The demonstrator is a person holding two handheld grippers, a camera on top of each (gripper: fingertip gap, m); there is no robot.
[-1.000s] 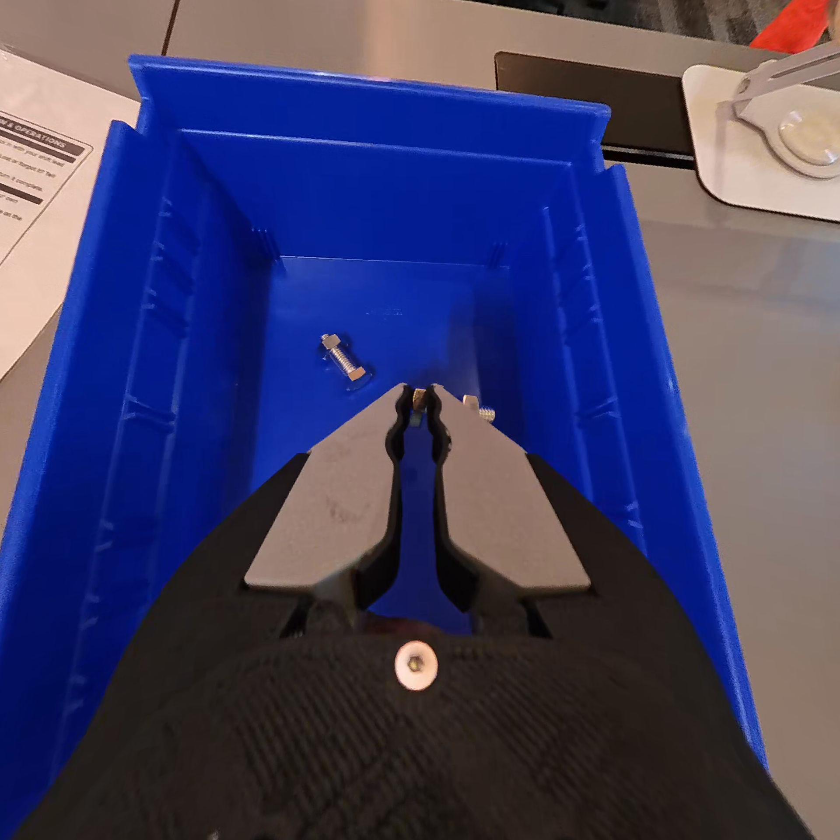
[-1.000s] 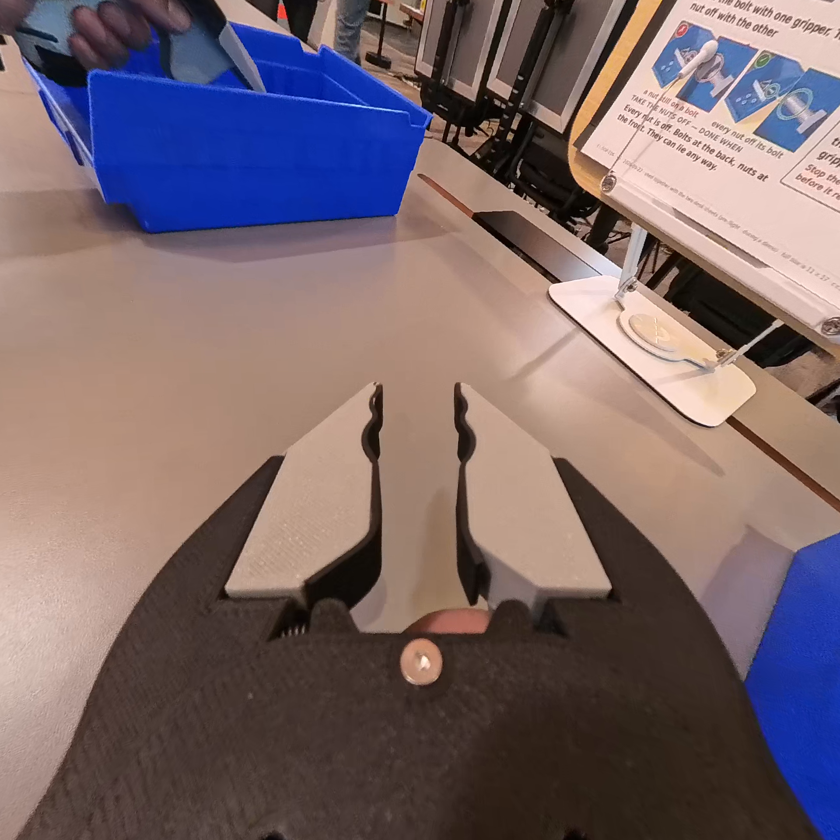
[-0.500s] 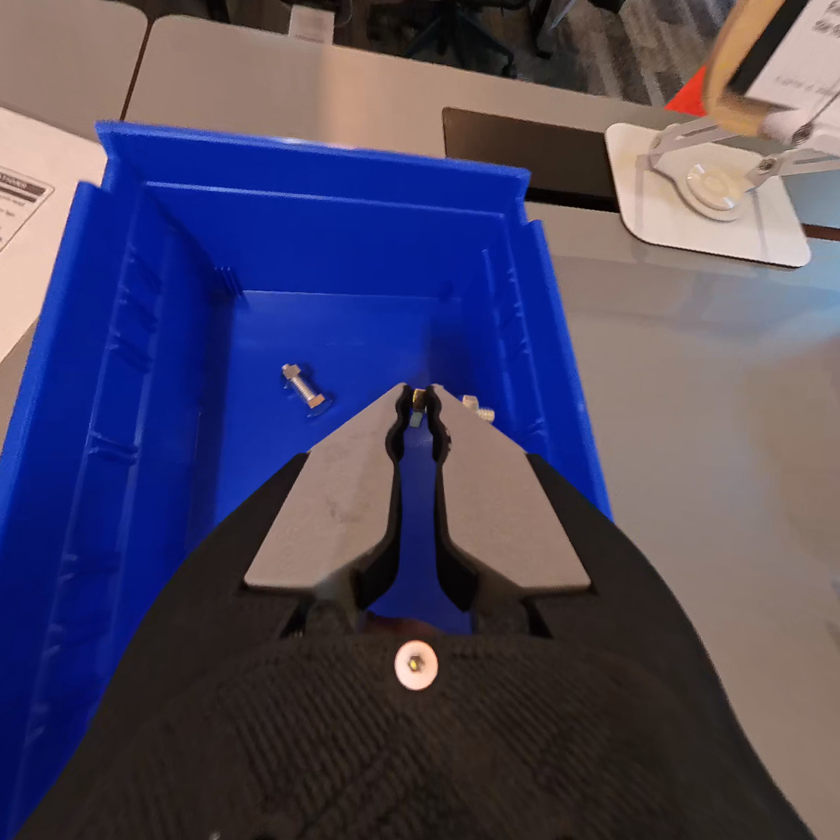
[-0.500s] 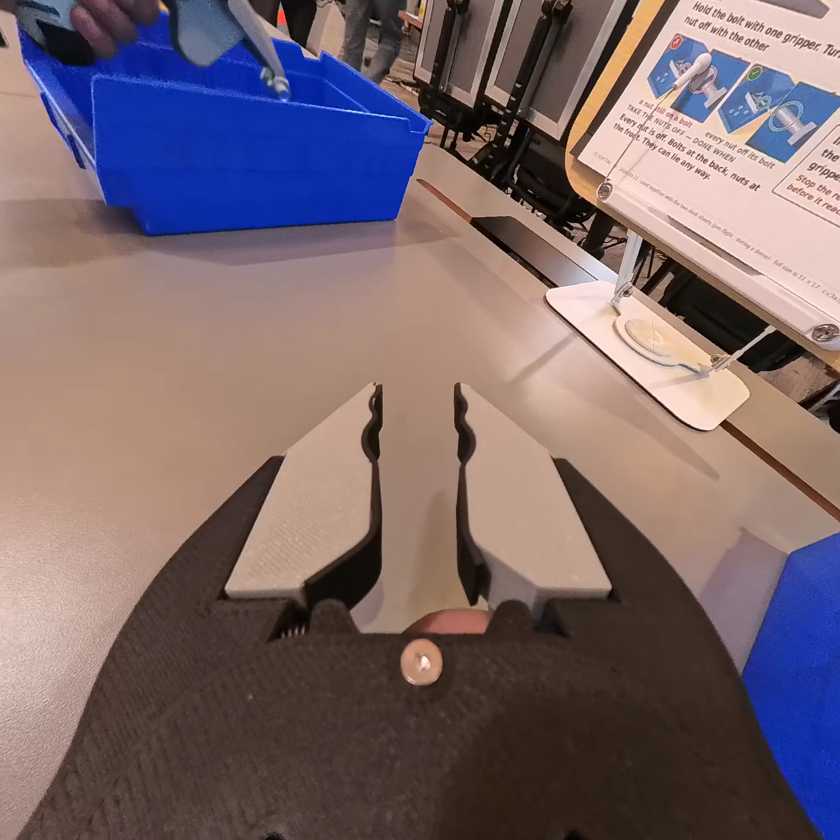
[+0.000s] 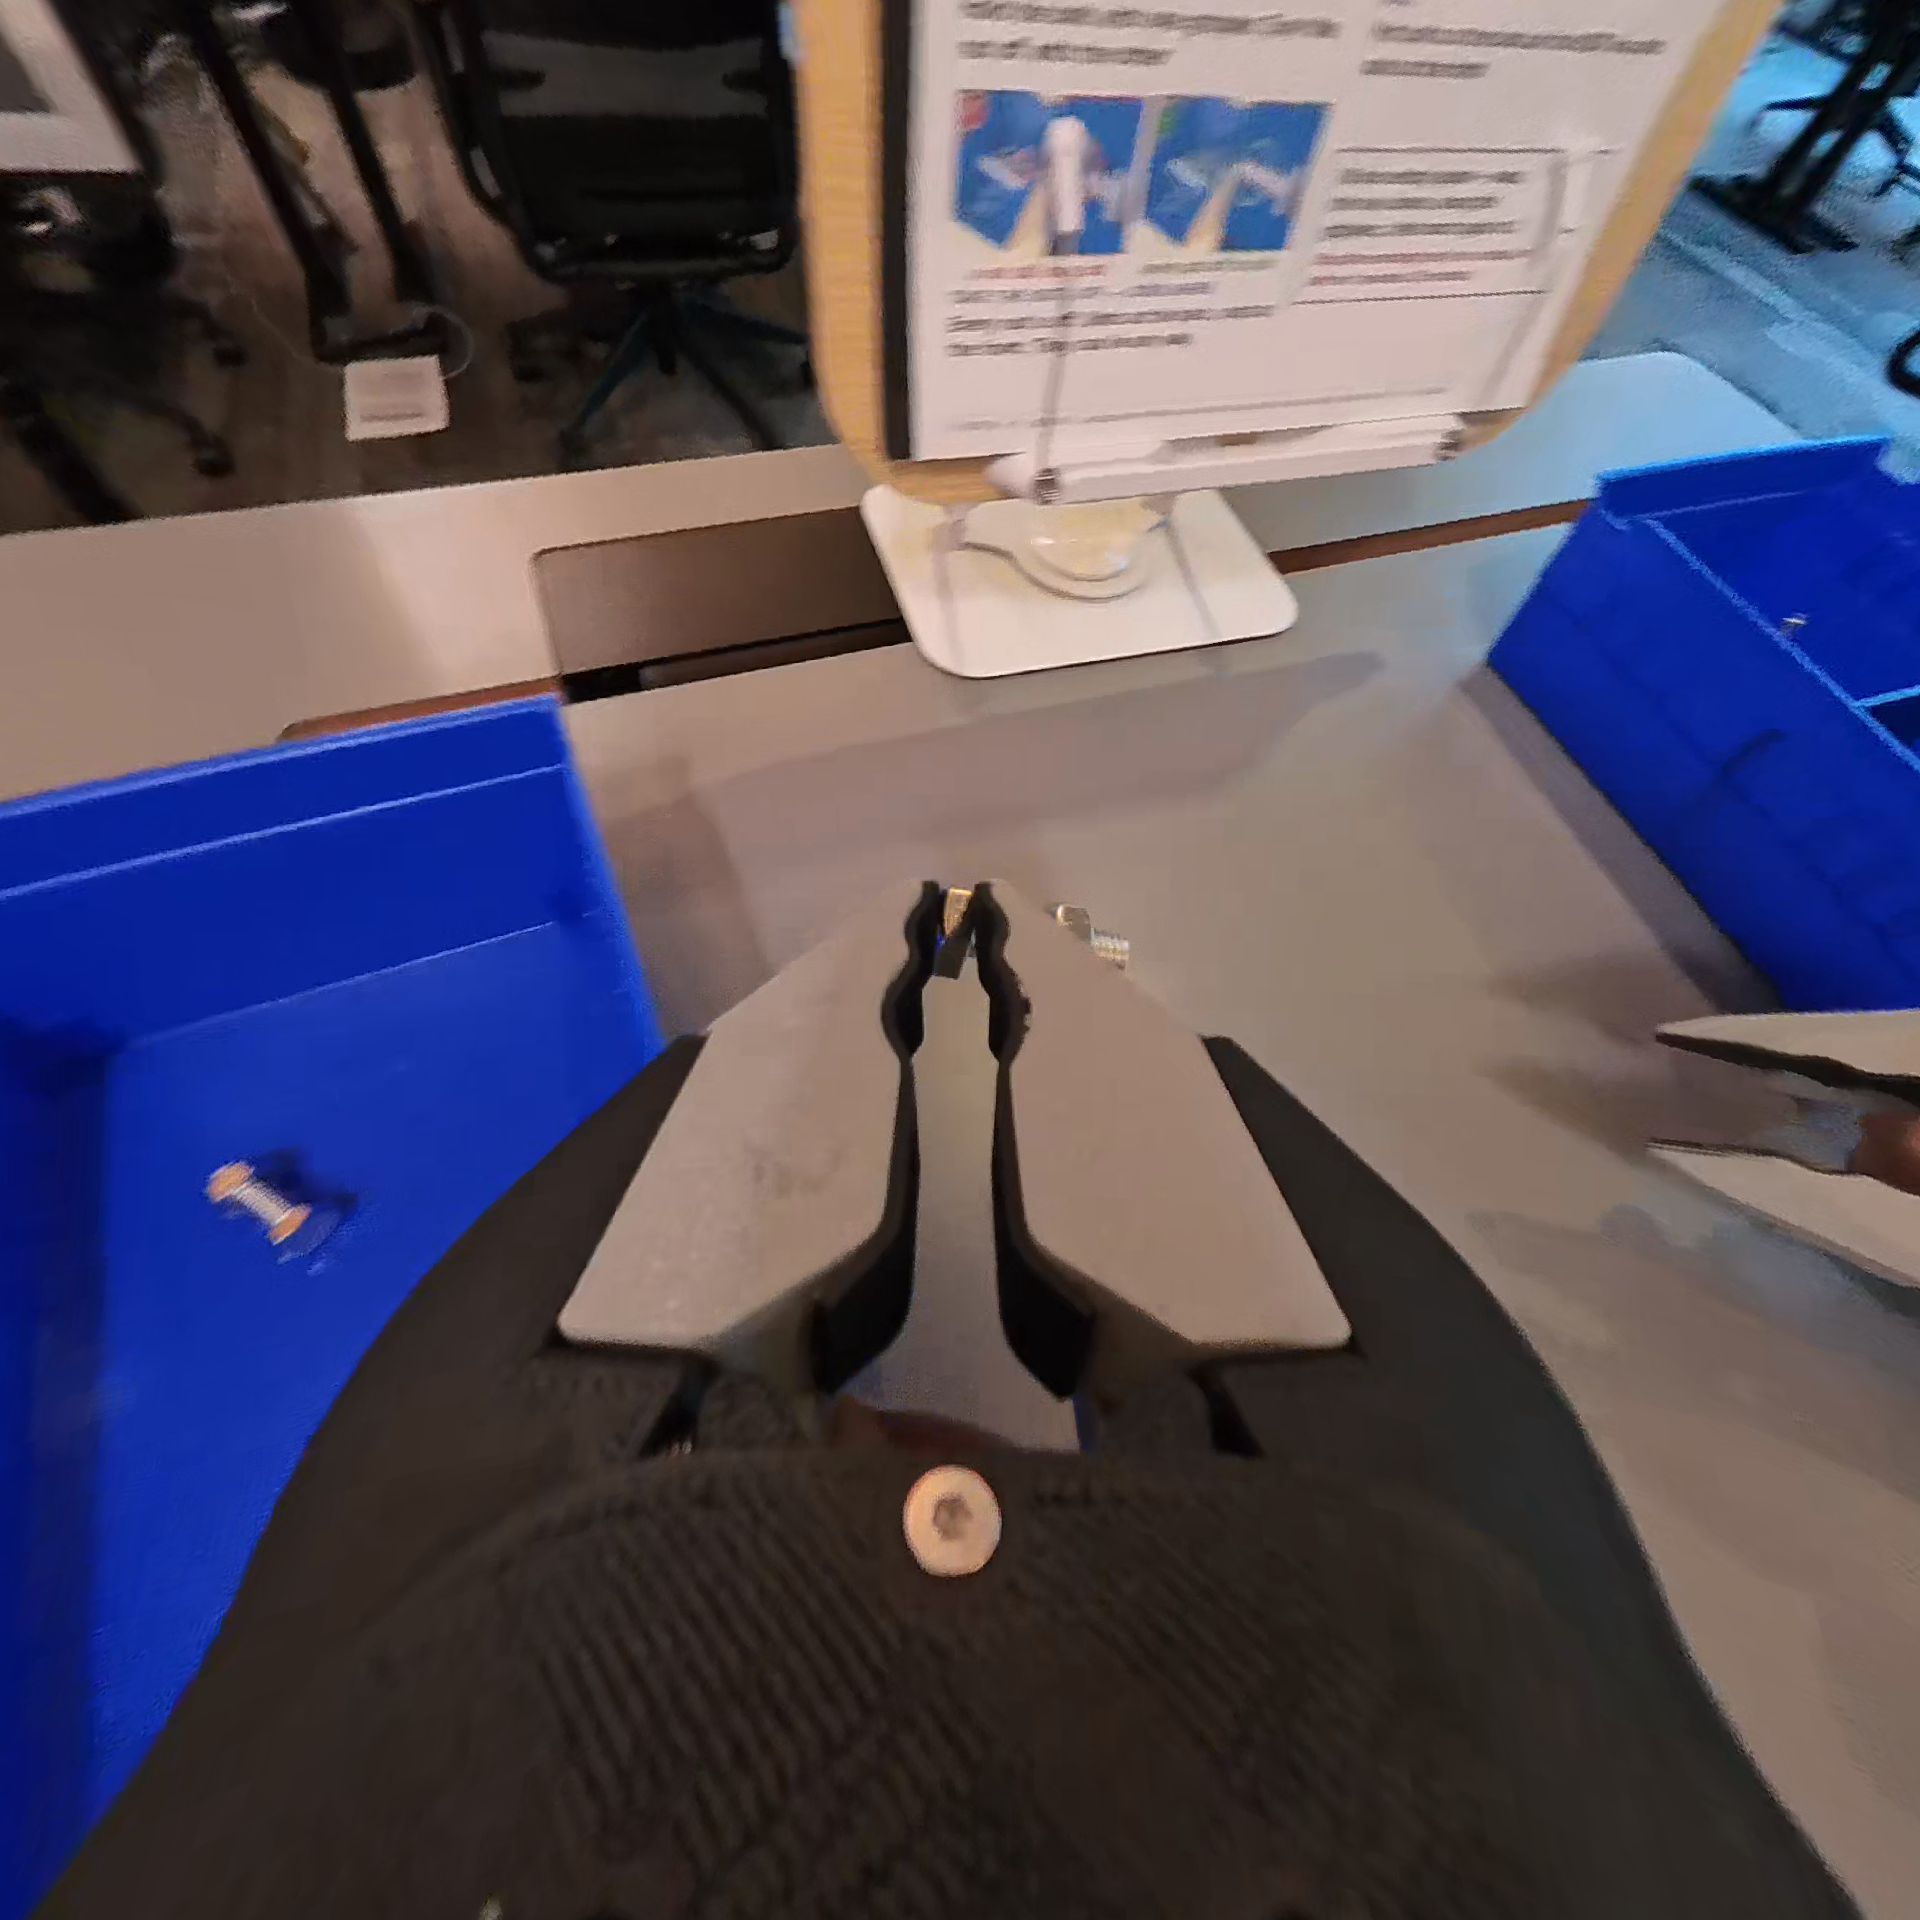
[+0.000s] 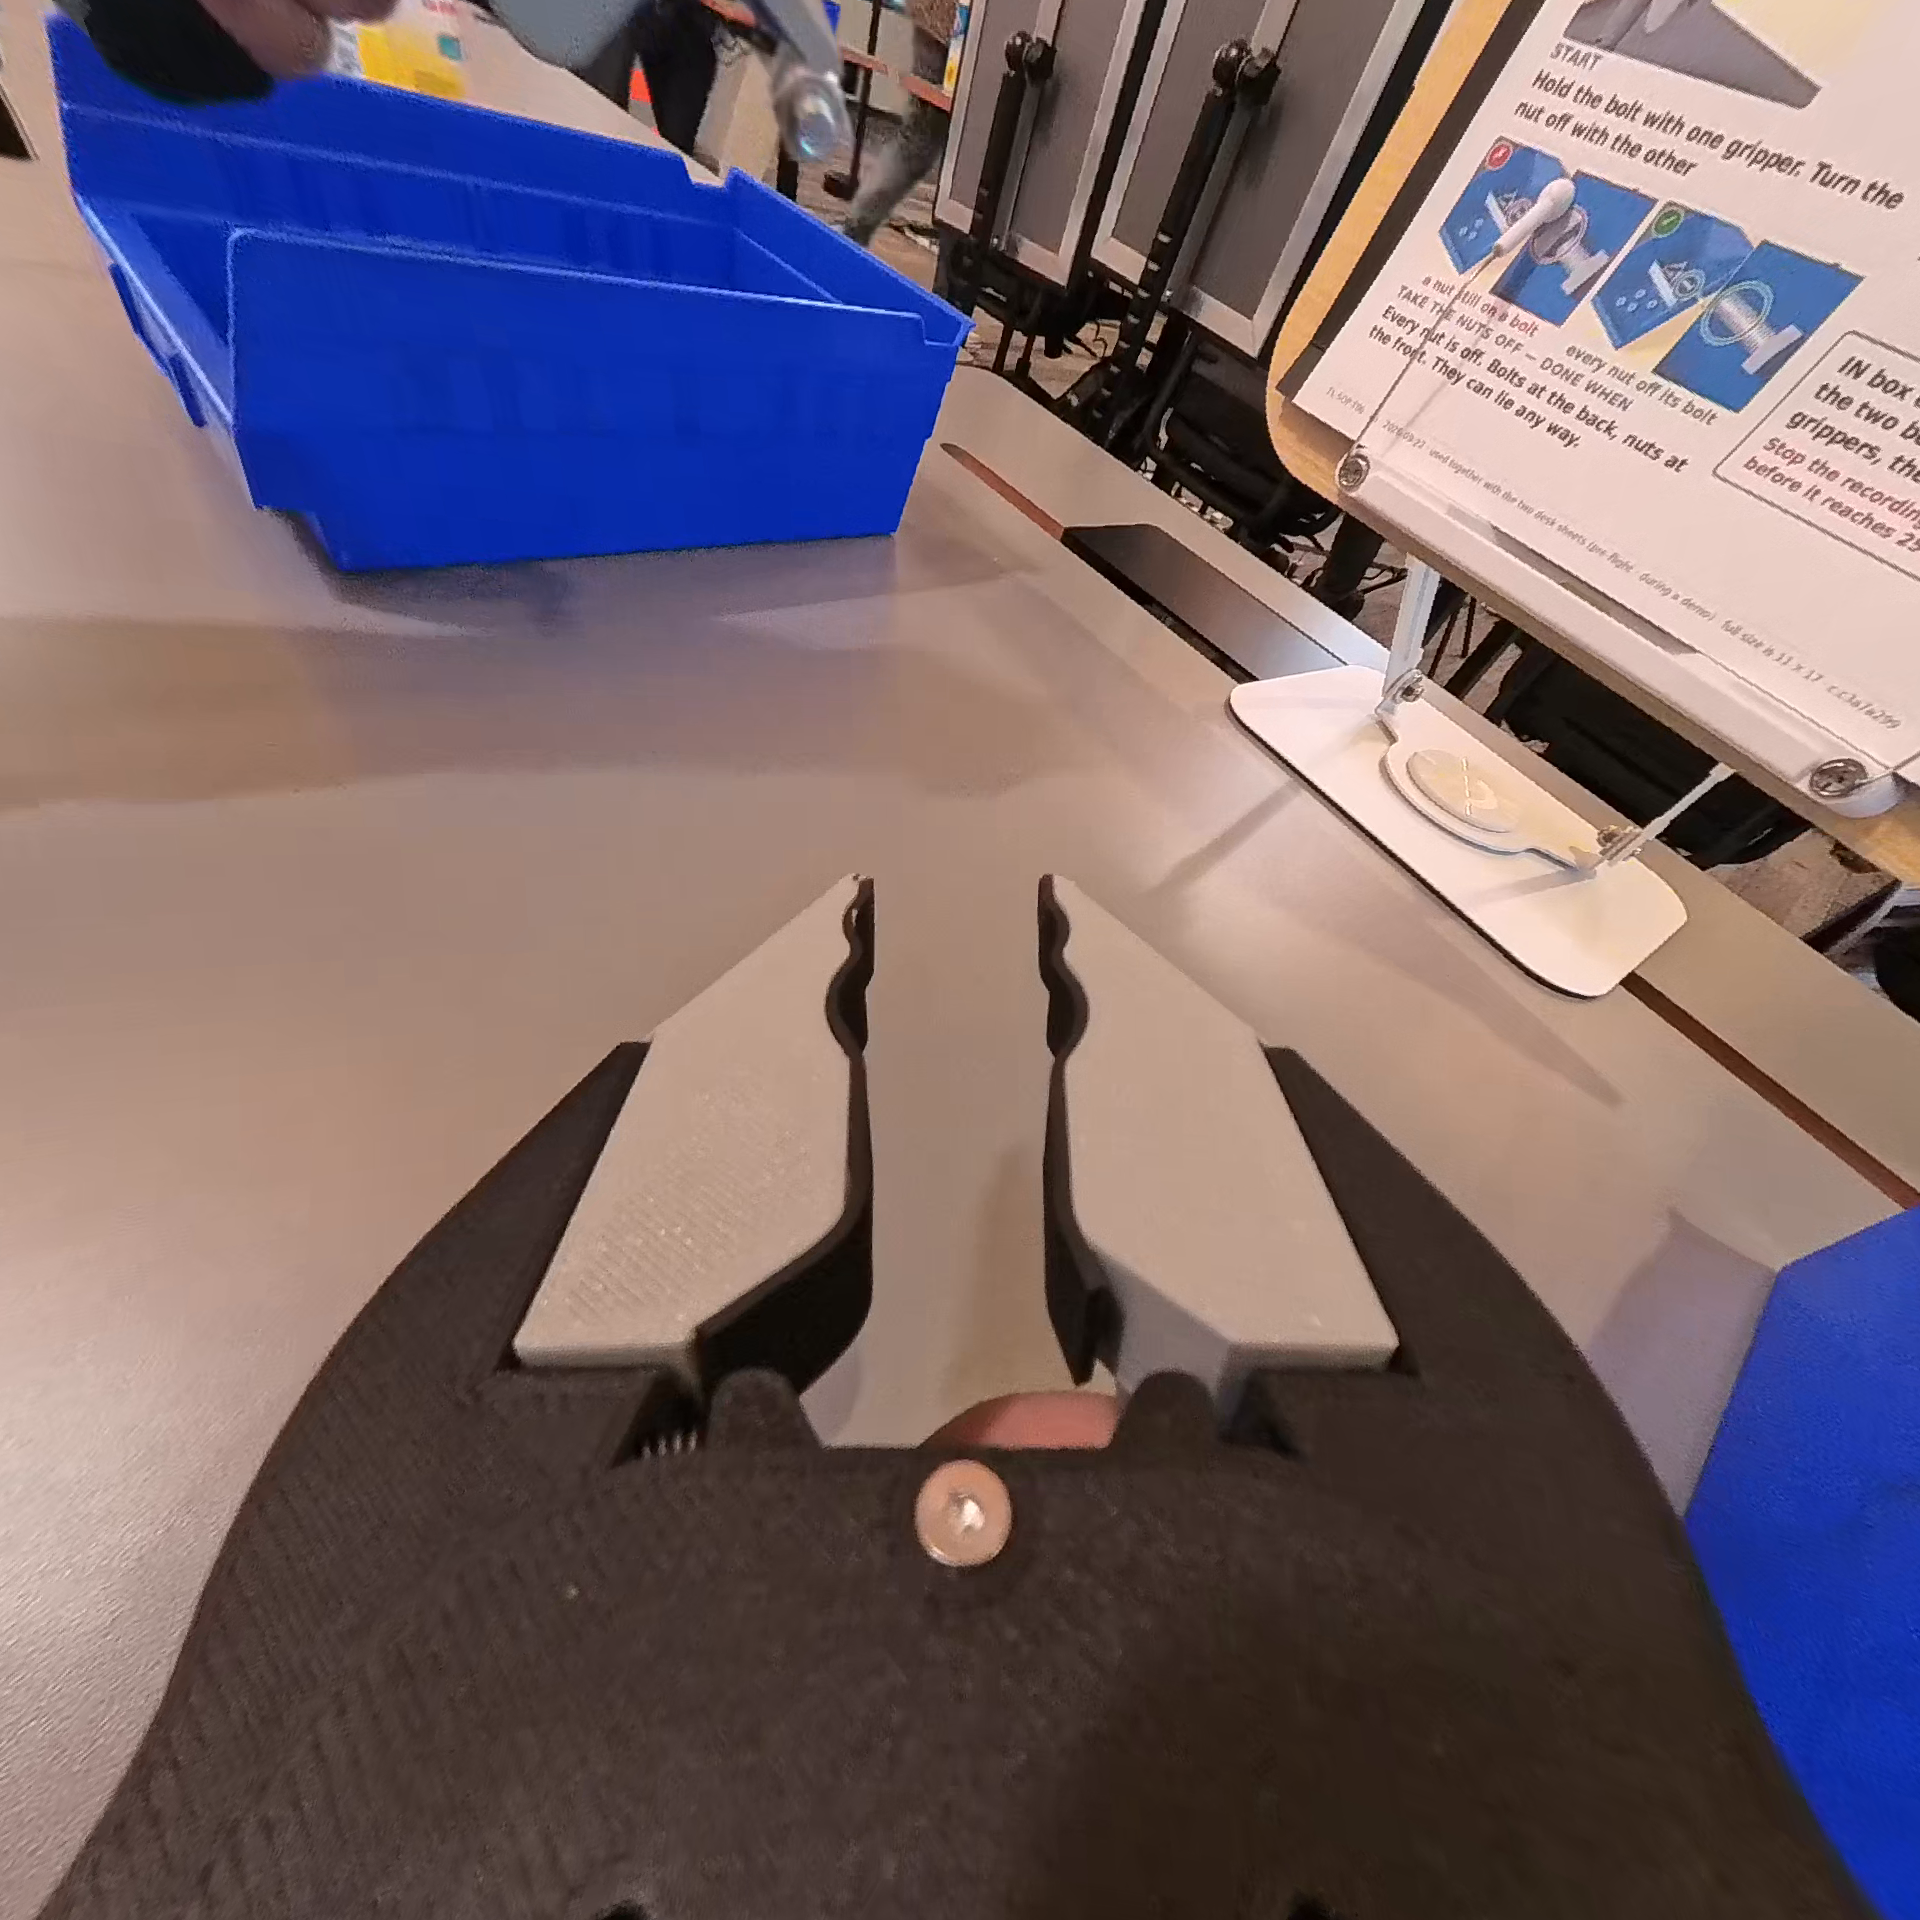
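1. The blue bin (image 5: pixel 312 935) sits at the left of the left wrist view on the grey table (image 5: pixel 1299 831). One bolt with a nut (image 5: pixel 265 1205) lies on its floor, blurred.
2. A second blue bin (image 5: pixel 1745 707) stands at the far right of the table. A small metal piece shows inside it; what it is cannot be told.
3. The left gripper (image 5: pixel 958 914) is clamped on a small bolt (image 5: pixel 954 930), whose threaded end (image 5: pixel 1096 935) sticks out to the right of the fingertips. It hangs above bare table, just right of the left bin's wall.
4. The right gripper (image 6: pixel 956 904) has its jaws apart with nothing between them, low over the table. In the left wrist view its grey fingers (image 5: pixel 1787 1143) enter from the right edge.
5. In the right wrist view the left bin (image 6: pixel 540 353) lies far left, and the left gripper (image 6: pixel 810 104) shows blurred above its far rim with something metallic at its tip.
6. A sheet on a white stand (image 5: pixel 1081 592) rises at the far edge of the table.
7. A second ago the left gripper was down inside the left bin with the same bolt pinched. Now it is raised and swung right, clear of the bin. The other bolt stays in the bin. The right gripper is unchanged.
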